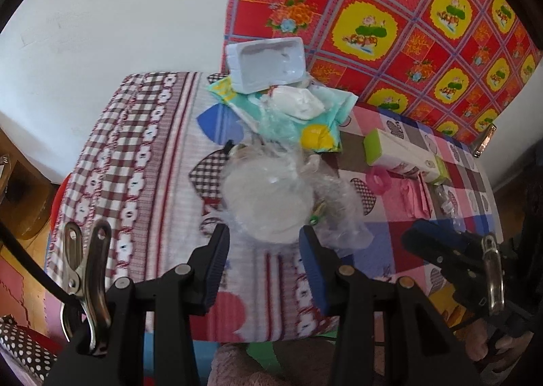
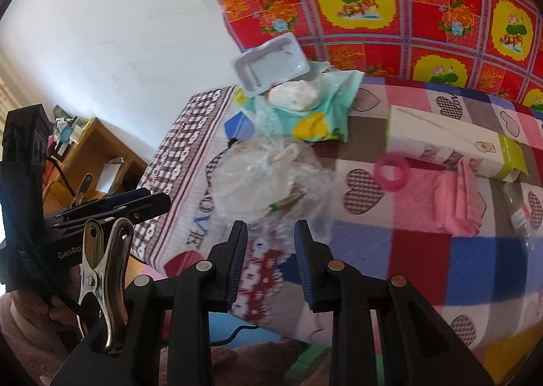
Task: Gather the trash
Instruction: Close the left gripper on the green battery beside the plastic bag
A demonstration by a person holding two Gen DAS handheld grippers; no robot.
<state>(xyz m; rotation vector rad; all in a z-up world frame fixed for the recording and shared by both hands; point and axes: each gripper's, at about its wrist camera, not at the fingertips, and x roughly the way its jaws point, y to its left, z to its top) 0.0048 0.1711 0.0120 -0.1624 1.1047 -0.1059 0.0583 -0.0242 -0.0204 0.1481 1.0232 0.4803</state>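
Observation:
A crumpled clear plastic bag (image 1: pixel 268 196) (image 2: pixel 264 179) lies on the patchwork table cover (image 1: pixel 152 165) (image 2: pixel 424 250). My left gripper (image 1: pixel 264 243) hovers open just short of it, the bag's near edge showing between the fingertips. My right gripper (image 2: pixel 270 233) stands open too, with a narrower gap, and points at the same bag from the right. Neither pair of pads presses on anything. Behind the bag lie a teal wipes packet (image 1: pixel 325 121) (image 2: pixel 315 114), a crumpled white tissue (image 1: pixel 298 102) (image 2: pixel 295 97) and a white foam tray (image 1: pixel 264 60) (image 2: pixel 271 63).
To the right lie a white and green box (image 1: pixel 404 155) (image 2: pixel 451 145), a pink ring (image 1: pixel 378 179) (image 2: pixel 393 172), a pink folded packet (image 1: pixel 412 199) (image 2: pixel 458 202) and a small clear bottle (image 2: pixel 517 206). A red floral cloth (image 1: pixel 407 12) hangs behind. A wooden shelf (image 2: pixel 95 155) stands left of the table.

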